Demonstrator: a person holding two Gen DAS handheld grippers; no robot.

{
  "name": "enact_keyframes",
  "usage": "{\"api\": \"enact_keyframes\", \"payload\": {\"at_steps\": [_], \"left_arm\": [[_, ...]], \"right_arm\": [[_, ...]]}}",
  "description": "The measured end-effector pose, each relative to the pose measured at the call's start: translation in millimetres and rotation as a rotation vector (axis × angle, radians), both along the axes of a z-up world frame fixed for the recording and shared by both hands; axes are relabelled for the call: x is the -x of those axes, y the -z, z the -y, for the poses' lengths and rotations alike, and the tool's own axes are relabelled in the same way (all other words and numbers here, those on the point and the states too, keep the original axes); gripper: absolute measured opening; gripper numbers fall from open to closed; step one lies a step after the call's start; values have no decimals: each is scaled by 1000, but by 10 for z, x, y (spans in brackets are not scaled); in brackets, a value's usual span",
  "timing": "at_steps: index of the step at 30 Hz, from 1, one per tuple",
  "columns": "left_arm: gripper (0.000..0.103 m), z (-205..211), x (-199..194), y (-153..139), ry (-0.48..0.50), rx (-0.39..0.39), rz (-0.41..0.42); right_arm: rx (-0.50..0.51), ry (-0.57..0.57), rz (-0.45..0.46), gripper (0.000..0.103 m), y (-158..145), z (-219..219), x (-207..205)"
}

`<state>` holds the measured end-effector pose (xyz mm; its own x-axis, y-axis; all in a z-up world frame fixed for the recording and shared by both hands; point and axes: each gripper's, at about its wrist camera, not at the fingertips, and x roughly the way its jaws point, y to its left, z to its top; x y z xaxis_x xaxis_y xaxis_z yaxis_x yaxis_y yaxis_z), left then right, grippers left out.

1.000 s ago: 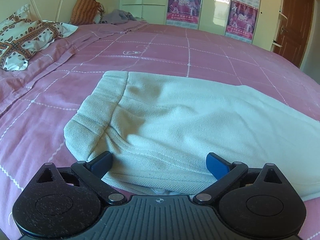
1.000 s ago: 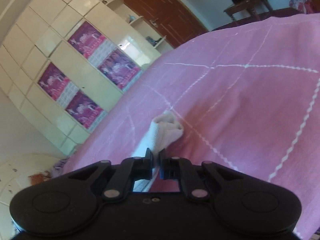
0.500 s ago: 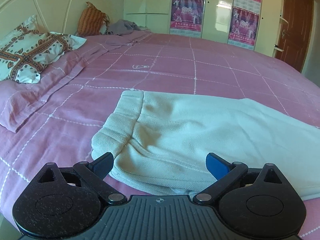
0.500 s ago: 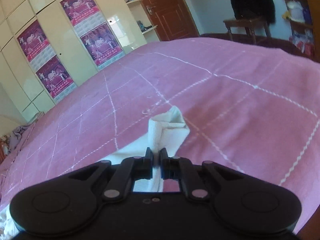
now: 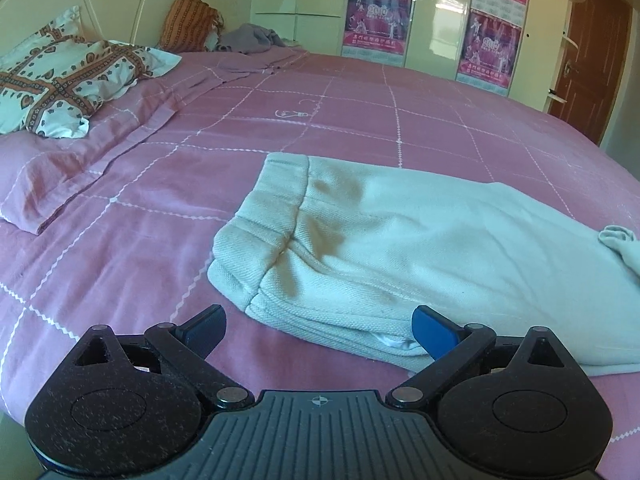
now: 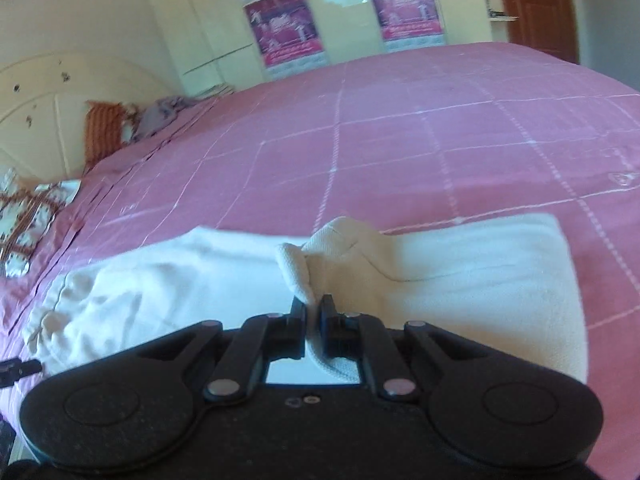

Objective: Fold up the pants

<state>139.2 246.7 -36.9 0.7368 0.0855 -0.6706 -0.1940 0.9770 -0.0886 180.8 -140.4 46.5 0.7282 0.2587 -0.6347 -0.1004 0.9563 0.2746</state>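
Observation:
Cream pants (image 5: 420,240) lie flat on the pink bed, waistband (image 5: 264,216) toward the left. My left gripper (image 5: 318,330) is open and empty, just in front of the waistband's near corner, not touching it. My right gripper (image 6: 313,310) is shut on the leg cuff (image 6: 320,256) and holds it above the rest of the pants (image 6: 460,276). The carried cuff also shows in the left wrist view (image 5: 620,244) at the right edge.
A patterned pillow (image 5: 60,80) and a rumpled pink sheet (image 5: 80,160) lie at the head of the bed on the left. An orange cushion (image 5: 188,20) and grey clothes (image 5: 252,38) sit at the back. Wardrobe doors with posters (image 5: 378,12) stand beyond.
My left gripper has backed away from the waistband, still open. My right gripper has carried the cuff over the pants toward the waistband, folding the leg over.

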Motion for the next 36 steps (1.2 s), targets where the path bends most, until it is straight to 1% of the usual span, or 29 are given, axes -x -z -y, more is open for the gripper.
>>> {"api": "enact_keyframes", "payload": {"at_steps": [2,5,7,9,11,15,19,26,29,34,35,36], "left_arm": [[99,-41,19,14,-13,3,5],[99,-93,45,35,-26,11,11],[99,-119,57,55,-30,15,12],[99,-140,69,83,-37,20,11],[99,-160,73,113,-41,27,8],[99,-173,81,153,-44,36,7],[99,-155,77,150,-42,28,5],[99,-125,113,151,-32,19,-2],[99,-108,124,137,-30,16,-1],[99,-44,138,101,-15,6,0],[99,-30,143,93,-13,5,-1],[99,-10,149,76,-8,3,0]], "right_arm": [[3,-44,-16,7,56,-282,25],[28,-86,-31,7,136,-559,99],[34,-102,-41,7,156,-667,114],[56,-103,-46,7,167,-729,117],[53,-104,-43,7,179,-736,148],[92,-133,-16,7,165,-848,194],[126,-167,-7,8,190,-995,224],[138,-210,7,8,197,-1064,317],[167,-229,7,8,225,-1118,360],[211,-255,-15,13,319,-1224,422],[218,-255,-15,16,334,-1246,430],[218,-259,-17,24,342,-1271,437]]}}
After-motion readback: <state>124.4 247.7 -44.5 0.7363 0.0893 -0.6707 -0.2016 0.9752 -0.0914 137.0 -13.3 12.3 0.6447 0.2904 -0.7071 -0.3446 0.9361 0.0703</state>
